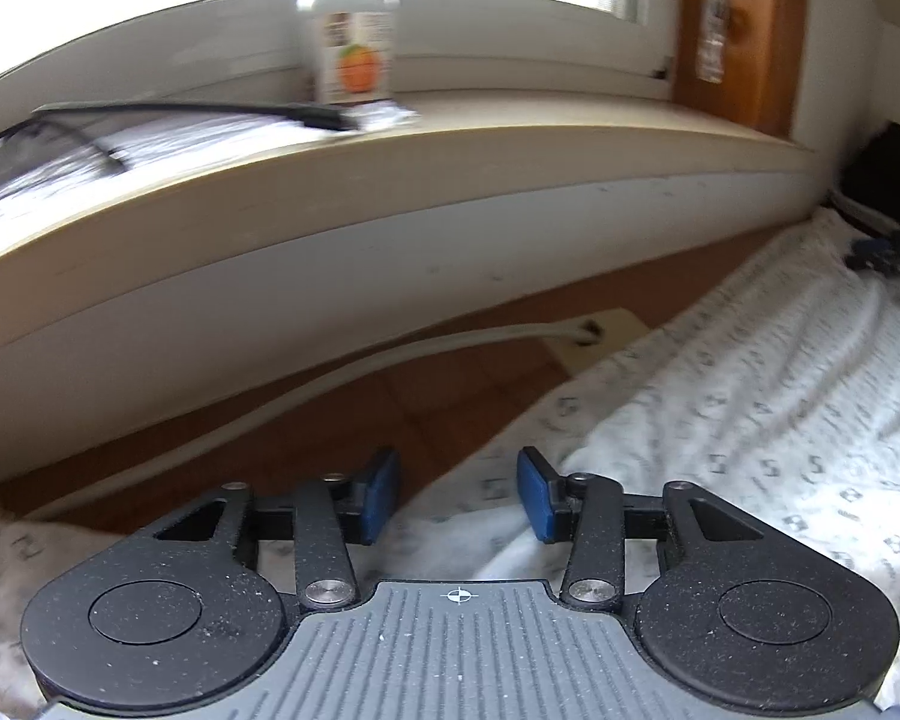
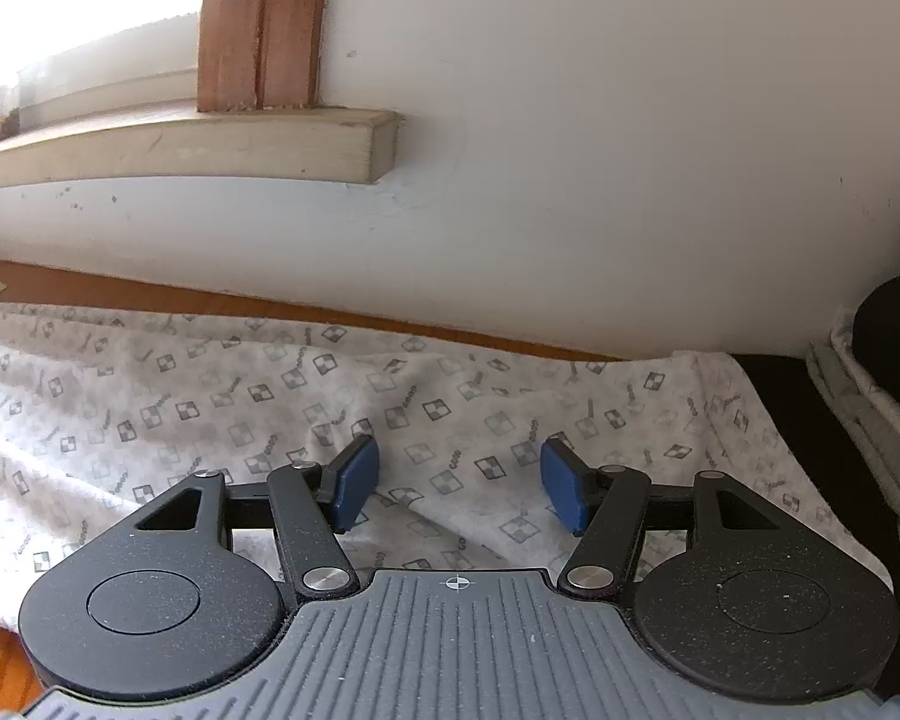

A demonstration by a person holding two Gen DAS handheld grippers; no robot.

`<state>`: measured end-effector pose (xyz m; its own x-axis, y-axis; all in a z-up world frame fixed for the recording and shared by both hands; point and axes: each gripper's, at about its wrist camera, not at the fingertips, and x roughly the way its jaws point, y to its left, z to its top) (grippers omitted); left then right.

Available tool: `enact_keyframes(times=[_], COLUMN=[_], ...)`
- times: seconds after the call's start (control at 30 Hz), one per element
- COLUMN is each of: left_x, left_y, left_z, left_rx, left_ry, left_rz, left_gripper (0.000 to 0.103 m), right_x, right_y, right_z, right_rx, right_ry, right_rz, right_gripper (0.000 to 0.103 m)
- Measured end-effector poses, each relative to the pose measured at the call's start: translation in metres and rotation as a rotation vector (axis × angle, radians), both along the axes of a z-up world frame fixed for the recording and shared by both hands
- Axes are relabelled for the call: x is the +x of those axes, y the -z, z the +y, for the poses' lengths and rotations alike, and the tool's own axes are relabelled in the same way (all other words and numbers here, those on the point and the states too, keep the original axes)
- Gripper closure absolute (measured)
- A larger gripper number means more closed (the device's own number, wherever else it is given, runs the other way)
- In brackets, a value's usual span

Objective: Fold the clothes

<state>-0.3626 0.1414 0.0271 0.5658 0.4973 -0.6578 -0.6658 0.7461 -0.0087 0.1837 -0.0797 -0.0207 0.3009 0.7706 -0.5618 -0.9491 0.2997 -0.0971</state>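
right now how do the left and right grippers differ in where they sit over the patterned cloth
The left gripper hangs over the edge of the patterned cloth, with bare wooden floor beyond its left finger. The right gripper sits well inside the cloth, fabric under both fingers. The right one's gap also looks slightly wider. Both have blue pads, stand open, and grip no fabric.

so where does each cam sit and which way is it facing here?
Left wrist: on the left gripper, angled down over the edge of the patterned white garment toward the windowsill with a bottle; shows both blue pads, jaws apart, no cloth pinched.
Right wrist: on the right gripper, angled down over the garment toward the wall; jaws open above the cloth.
Shared: the garment, the sill, the wooden window frame. No hand or sleeve shows.
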Motion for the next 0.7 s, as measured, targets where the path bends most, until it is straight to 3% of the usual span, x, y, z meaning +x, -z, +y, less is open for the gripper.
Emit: enact_keyframes(times=[0.03, 0.07, 0.1, 0.2, 0.3, 0.33, 0.4, 0.43, 0.5, 0.7], left_x=[0.002, 0.003, 0.004, -0.004, 0.01, 0.011, 0.014, 0.008, -0.004, -0.048], left_y=[-0.001, -0.006, -0.011, -0.038, -0.037, -0.032, -0.023, -0.02, -0.018, -0.015], left_z=[-0.003, -0.006, -0.01, -0.022, -0.025, -0.023, -0.021, -0.021, -0.027, -0.058], left_rx=[0.006, 0.044, 0.083, 0.215, 0.298, 0.293, 0.281, 0.257, 0.252, 0.229], left_ry=[0.006, -0.01, -0.028, -0.114, -0.159, -0.18, -0.217, -0.217, -0.228, -0.241], left_rz=[0.003, 0.006, 0.001, -0.125, -0.029, 0.002, 0.057, 0.043, 0.035, 0.056], left_gripper=[0.096, 0.102, 0.102, 0.102, 0.101, 0.1, 0.088, 0.085, 0.063, 0.04], right_x=[0.001, 0.001, 0.001, -0.002, -0.002, -0.003, -0.003, -0.003, -0.003, -0.035], right_y=[0.0, 0.0, 0.0, -0.001, -0.001, -0.001, -0.001, -0.001, -0.001, -0.013], right_z=[0.0, 0.0, 0.0, -0.001, -0.001, -0.001, -0.001, -0.001, -0.002, 0.001], right_rx=[0.0, 0.001, 0.001, 0.0, 0.0, 0.0, -0.001, -0.001, -0.001, -0.021], right_ry=[0.001, 0.001, 0.001, 0.0, 0.0, 0.0, 0.001, 0.002, 0.003, -0.093], right_rz=[0.004, 0.006, 0.008, 0.008, 0.009, 0.009, 0.004, 0.001, 0.0, -0.056], right_gripper=[0.042, 0.042, 0.042, 0.042, 0.042, 0.042, 0.042, 0.042, 0.041, 0.042])
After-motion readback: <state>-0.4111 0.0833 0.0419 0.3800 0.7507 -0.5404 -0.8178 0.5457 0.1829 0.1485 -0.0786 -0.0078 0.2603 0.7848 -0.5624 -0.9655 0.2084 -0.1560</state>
